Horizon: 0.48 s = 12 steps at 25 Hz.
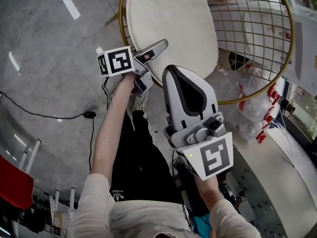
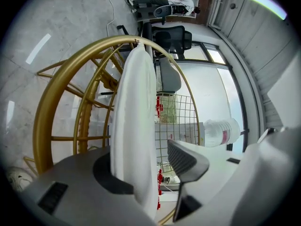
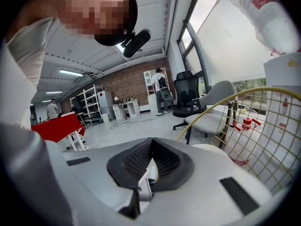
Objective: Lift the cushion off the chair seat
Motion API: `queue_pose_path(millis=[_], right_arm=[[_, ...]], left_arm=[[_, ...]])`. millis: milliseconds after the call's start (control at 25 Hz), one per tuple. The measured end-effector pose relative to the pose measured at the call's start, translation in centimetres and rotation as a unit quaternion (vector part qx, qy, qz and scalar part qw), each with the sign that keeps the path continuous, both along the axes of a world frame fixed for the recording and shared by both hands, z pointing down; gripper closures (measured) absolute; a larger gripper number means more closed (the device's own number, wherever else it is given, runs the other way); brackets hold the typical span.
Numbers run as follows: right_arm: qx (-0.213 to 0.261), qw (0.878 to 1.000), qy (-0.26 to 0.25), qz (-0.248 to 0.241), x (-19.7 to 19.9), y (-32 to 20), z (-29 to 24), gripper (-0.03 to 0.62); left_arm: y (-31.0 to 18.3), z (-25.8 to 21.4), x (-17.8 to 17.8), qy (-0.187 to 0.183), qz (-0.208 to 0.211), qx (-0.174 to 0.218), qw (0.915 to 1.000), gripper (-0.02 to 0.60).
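Right gripper [image 1: 182, 88], round cream cushion [image 1: 168, 19]

My left gripper [image 2: 150, 166] and right gripper [image 3: 150, 166] are smooth, matt grey plastic. Their jaws are faced with ribbed black pads [image 2: 186, 157] that look like rubber. The cushion [image 1: 171, 29] is soft white cloth, matt and faintly nubbly. The chair [image 2: 70, 74] is glossy gold metal, thick ring and thin wire alike. The floor [image 1: 44, 48] is polished grey stone with a sheen.

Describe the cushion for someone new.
Find the gold wire chair at the head view's top. On its seat lies the cushion: an off-white oval pad, the only solid surface there, its near edge between the open jaws of the left tongs.
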State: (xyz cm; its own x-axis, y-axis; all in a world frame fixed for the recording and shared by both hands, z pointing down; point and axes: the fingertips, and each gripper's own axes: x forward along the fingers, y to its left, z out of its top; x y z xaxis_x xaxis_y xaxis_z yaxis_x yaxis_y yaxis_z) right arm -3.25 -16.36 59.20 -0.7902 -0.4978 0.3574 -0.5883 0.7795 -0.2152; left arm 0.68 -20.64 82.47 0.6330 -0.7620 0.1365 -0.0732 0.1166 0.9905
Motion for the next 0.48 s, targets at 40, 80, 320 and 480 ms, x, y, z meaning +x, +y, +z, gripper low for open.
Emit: queue_pose_path(millis=[40,80,320,480], right_arm=[[-0.002,1.0,0.0,0.0,-0.1,-0.1,0.2,0.577],[-0.004,1.0,-0.001,0.0,-0.2,-0.1,0.4,0.577],[-0.011,1.0,-0.002,-0.007,-1.1,0.1,0.9,0.577],[-0.013,1.0,-0.003,-0.004,-1.0,-0.1,0.9,0.577]], left_arm=[[-0.1,0.2,0.1,0.001,0.003,-0.001,1.0,0.359],[-0.2,0.3,0.1,0.002,0.005,-0.002,1.0,0.359],[0.1,1.7,-0.1,-0.021,0.008,-0.027,0.9994,0.511],[0.0,1.4,-0.1,-0.02,0.007,-0.026,0.9994,0.52]])
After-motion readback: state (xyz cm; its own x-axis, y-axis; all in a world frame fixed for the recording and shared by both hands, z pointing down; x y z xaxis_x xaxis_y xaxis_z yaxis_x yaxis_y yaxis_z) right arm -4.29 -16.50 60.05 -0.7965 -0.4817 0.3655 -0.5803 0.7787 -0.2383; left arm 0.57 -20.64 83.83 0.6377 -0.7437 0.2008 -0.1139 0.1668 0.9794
